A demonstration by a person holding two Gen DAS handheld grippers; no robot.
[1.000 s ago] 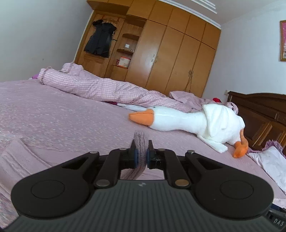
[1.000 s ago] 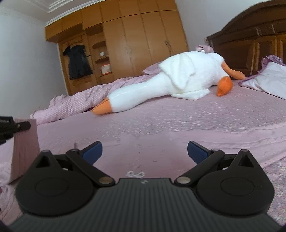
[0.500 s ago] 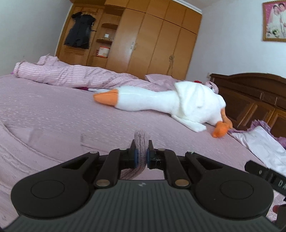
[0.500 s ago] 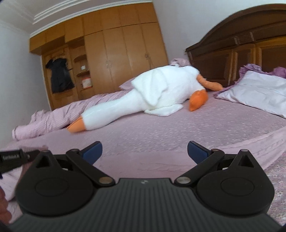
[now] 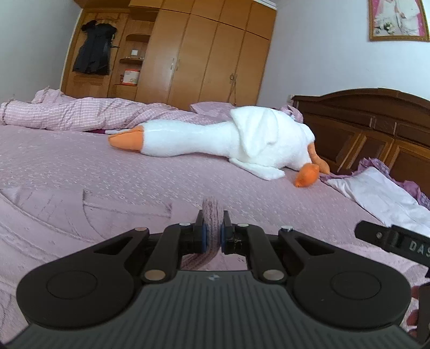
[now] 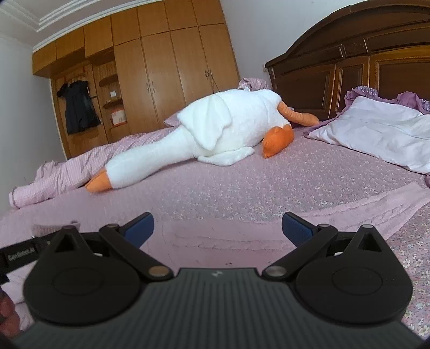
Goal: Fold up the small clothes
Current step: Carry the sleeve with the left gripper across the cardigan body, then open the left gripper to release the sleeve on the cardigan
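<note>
The left tool [image 5: 212, 234] pinches a fold of the pink knit garment [image 5: 212, 212]; the right tool [image 6: 217, 228] is spread above it on the bed [image 6: 242, 185].

A: How much of the garment [image 5: 212, 212] shows in the left gripper [image 5: 212, 231]?

B: Only a knit fold poking up between the pads; the rest drops behind the gripper body. How it joins the pink cloth [image 6: 231, 236] spread on the bed [image 6: 242, 188] cannot be told.

A: The right gripper [image 6: 217, 228]?

B: Its body covers the cloth below the fingers. In the left view only one black tip shows, cut by the right edge, its lettering clipped.

A: The shelves?

B: A box [image 5: 130, 77] there, label too small to read. The picture [image 5: 397, 20] is cropped at the top. The pillow [image 6: 384, 137] runs off the frame.
</note>
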